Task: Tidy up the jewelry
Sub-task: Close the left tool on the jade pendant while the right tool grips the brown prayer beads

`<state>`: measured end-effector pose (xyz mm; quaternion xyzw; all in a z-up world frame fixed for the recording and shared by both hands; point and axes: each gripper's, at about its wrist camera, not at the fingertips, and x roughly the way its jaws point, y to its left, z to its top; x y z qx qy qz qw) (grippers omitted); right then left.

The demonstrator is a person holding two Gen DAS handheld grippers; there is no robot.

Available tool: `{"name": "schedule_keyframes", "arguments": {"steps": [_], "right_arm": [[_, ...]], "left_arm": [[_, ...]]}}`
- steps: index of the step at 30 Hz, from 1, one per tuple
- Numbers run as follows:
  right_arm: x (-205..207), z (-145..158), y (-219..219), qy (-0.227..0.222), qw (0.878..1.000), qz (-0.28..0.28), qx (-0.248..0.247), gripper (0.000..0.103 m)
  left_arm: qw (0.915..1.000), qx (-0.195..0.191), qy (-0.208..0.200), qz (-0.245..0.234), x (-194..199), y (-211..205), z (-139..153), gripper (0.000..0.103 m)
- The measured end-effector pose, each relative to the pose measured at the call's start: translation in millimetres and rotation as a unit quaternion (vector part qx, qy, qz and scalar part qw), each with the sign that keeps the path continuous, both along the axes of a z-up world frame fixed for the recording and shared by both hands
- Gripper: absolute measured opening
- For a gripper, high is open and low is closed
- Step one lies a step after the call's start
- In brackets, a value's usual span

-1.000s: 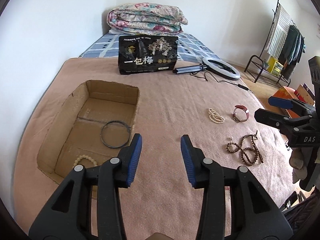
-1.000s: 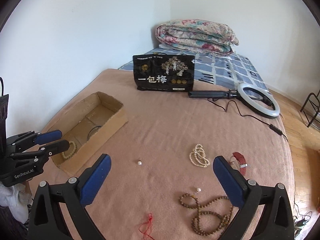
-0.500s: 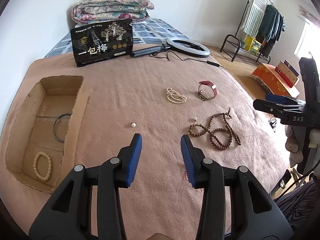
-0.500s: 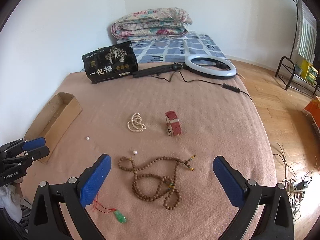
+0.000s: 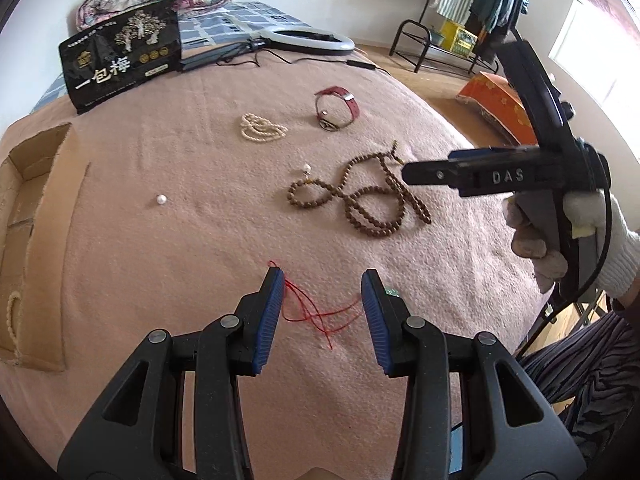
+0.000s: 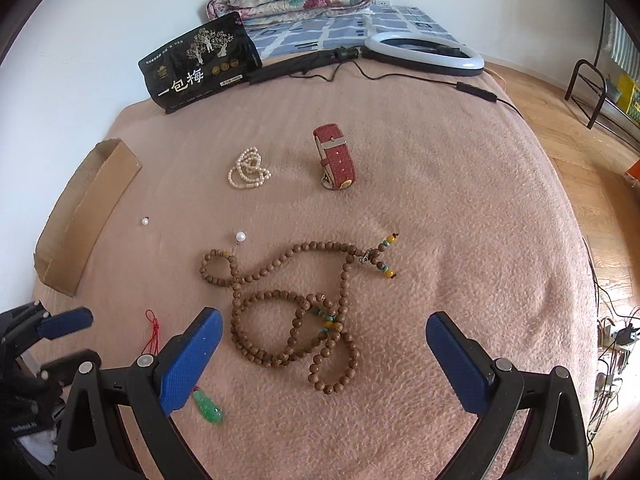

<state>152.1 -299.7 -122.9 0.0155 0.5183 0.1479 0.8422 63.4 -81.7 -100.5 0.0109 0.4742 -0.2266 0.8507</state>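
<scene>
Your left wrist camera looks down and forward along its hand-held gripper (image 5: 322, 312), close over the red cord (image 5: 316, 312) on the bed (image 5: 180, 240). Your right wrist camera sits further right, facing the wall. Both views share the wooden bead necklace (image 5: 360, 200) (image 6: 296, 308), pearl bracelet (image 5: 262, 128) (image 6: 248, 170) and cardboard box (image 5: 36, 240) (image 6: 84, 216).

The black pouch (image 6: 200, 68) reads "一包梅"; the right gripper (image 5: 404, 170) reads "DAS".
</scene>
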Motion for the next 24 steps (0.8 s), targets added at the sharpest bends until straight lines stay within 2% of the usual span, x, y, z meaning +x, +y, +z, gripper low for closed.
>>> {"name": "schedule_keyframes", "arguments": {"steps": [5,8,12,16,24], "right_arm": [[3,-2,-4,0.007,1.000,-0.009,0.008,0.102],[8,-7,-10,0.020,0.999,-0.018,0.020,0.099],[13,-16,-14,0.037,0.998,-0.027,0.031,0.098],[19,-28,-13,0.063,0.996,-0.030,0.049,0.095],[30,-42,-9,0.088,0.994,-0.036,0.050,0.095]], "left_arm": [[0.9983,0.008,0.026,-0.051,-8,-33,-19,0.041],[0.9965,0.027,0.030,-0.073,-11,-49,-29,0.041],[0.9953,0.044,0.046,-0.073,-11,-59,-44,0.041],[0.9955,0.055,0.044,-0.063,-8,-64,-52,0.041],[0.9957,0.056,0.046,-0.058,-1,-65,-57,0.041]]}}
